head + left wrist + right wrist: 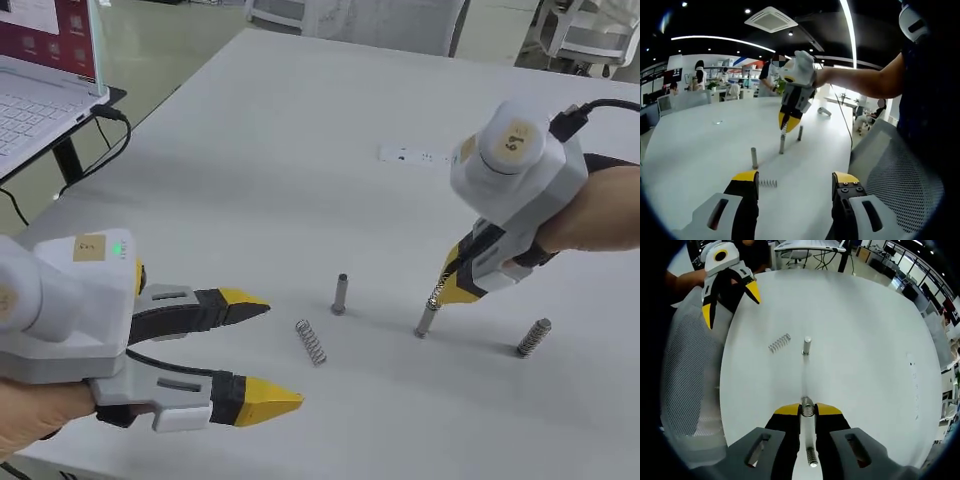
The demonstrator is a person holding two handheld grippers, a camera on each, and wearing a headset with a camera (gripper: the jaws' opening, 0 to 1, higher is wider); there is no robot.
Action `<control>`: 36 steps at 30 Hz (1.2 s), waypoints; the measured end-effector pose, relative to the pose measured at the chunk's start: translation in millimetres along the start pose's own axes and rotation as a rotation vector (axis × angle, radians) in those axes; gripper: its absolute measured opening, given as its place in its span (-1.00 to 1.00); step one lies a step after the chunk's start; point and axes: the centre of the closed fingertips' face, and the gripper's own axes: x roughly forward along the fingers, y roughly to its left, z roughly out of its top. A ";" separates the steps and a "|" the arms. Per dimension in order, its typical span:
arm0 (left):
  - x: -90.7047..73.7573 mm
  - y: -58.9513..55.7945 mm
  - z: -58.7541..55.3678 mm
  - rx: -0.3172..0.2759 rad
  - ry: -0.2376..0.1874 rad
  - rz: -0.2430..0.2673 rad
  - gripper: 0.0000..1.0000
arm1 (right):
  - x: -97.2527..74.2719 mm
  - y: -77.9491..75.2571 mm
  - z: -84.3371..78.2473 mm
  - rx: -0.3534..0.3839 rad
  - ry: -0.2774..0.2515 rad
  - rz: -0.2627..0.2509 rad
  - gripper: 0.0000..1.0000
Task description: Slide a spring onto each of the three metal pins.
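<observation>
Toward the right of the white table point(300, 150), the right gripper point(447, 290) is clamped on the held spring point(808, 408), which sits at the top of the middle pin point(426, 322) (whether the coil is over the pin's tip I cannot tell). Right of that stands the third pin point(534, 337), wearing a spring and leaning a little. Left of the middle pin, the bare pin point(340, 295) stands upright, and the loose spring point(311, 342) lies flat just nearer. At the near left, the left gripper point(282, 350) hovers with its jaws spread wide, holding nothing. A laptop point(40, 70) sits beyond the far left edge.
</observation>
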 end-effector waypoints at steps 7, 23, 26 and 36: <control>0.4 0.6 -1.2 -0.003 0.003 -0.001 0.08 | 11.1 0.4 -2.2 0.007 0.006 0.005 -0.84; 0.5 1.0 -0.5 -0.001 0.005 -0.002 0.07 | 32.7 -2.6 -10.8 0.002 0.031 0.001 -0.84; 0.2 0.8 -0.3 -0.001 0.005 -0.003 0.08 | 35.6 -2.3 -11.9 0.005 0.036 0.002 -0.84; -1.6 0.5 -1.2 -0.001 0.006 0.000 0.07 | 39.9 -0.9 -13.8 0.008 0.039 -0.007 -0.83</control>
